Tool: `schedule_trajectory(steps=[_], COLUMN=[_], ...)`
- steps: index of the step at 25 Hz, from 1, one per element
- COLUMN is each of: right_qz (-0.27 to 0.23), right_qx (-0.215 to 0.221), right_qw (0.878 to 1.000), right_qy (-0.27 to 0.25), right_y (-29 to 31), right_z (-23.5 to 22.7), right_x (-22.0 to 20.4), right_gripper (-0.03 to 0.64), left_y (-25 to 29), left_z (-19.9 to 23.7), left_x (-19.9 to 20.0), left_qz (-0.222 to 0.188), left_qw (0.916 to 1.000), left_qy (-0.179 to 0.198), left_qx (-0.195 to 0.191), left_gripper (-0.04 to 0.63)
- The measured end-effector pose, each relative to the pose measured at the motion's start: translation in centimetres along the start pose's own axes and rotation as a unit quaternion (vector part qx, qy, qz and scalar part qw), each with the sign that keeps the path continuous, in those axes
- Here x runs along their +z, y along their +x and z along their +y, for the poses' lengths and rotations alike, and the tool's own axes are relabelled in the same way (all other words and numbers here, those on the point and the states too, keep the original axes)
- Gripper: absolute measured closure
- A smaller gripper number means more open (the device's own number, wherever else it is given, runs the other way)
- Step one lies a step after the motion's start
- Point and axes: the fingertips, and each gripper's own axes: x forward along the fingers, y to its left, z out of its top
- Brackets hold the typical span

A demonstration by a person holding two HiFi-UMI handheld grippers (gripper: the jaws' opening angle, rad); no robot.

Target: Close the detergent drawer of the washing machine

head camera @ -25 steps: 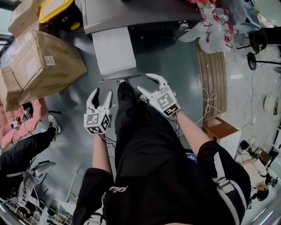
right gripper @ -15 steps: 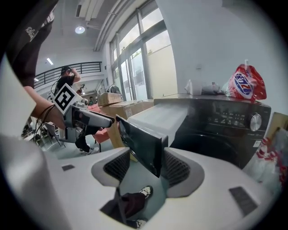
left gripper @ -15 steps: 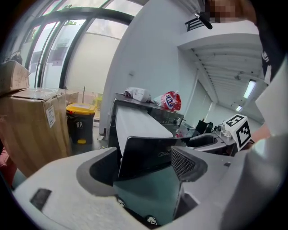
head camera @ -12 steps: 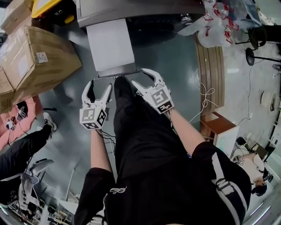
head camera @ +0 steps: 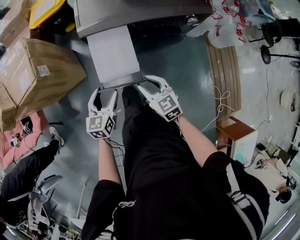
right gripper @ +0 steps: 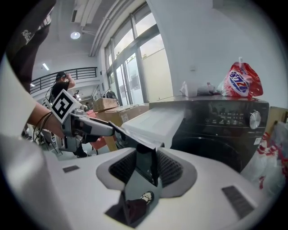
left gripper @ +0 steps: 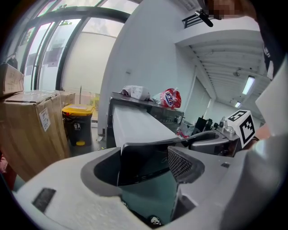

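Cardboard box (head camera: pixel 42 70): on the floor, left of the washing machine, well apart from both grippers.
Yellow-lidded bin (left gripper: pixel 77 123): behind the box, near the machine's left side.
Left gripper (head camera: pixel 104 94): at the left end of the drawer front. Its jaws stand wide, having just been closing a little. The dark panel's left end sits between them, and the pads do not press on it.
Detergent drawer (head camera: pixel 112 51): pulled far out of the machine's front at its left end, a long white box pointing toward the person.
Drawer front (head camera: pixel 122 80): the dark panel across the drawer's outer end, with one gripper at each of its ends.
Right gripper (head camera: pixel 152 84): at the right end of the drawer front. Its jaws have just been closing and are now narrow, with the panel's edge (right gripper: pixel 146 164) filling the gap and the pads against both its faces.
Washing machine (head camera: pixel 140 11): dark, at the top of the head view, its dial panel (right gripper: pixel 234 117) right of the drawer opening.
Red and white bag (right gripper: pixel 240 81): on the machine's top, near its right edge.
Wooden slats (head camera: pixel 225 79): on the floor right of the machine.
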Motion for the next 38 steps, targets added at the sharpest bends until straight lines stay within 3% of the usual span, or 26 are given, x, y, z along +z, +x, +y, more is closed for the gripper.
schedule_trajectory(steps=[14, 38], right_qz=[-0.006, -0.004], right_qx=[-0.009, -0.018], right_qw=[1.000, 1.000], right_qy=[-0.013, 0.008], right_y=[0.0, 1.2], right_z=[0.4, -0.7], right_x=[1.0, 2.1], right_gripper=[0.477, 0.474], left_y=[-0.4, 0.9], left_z=[0.3, 1.2], left_x=[0.8, 2.1], left_qz=[0.001, 0.014], left_qw=[1.0000, 0.9999], left_qy=[0.003, 0.006], left_qx=[-0.003, -0.003], left_gripper=[0.282, 0.282])
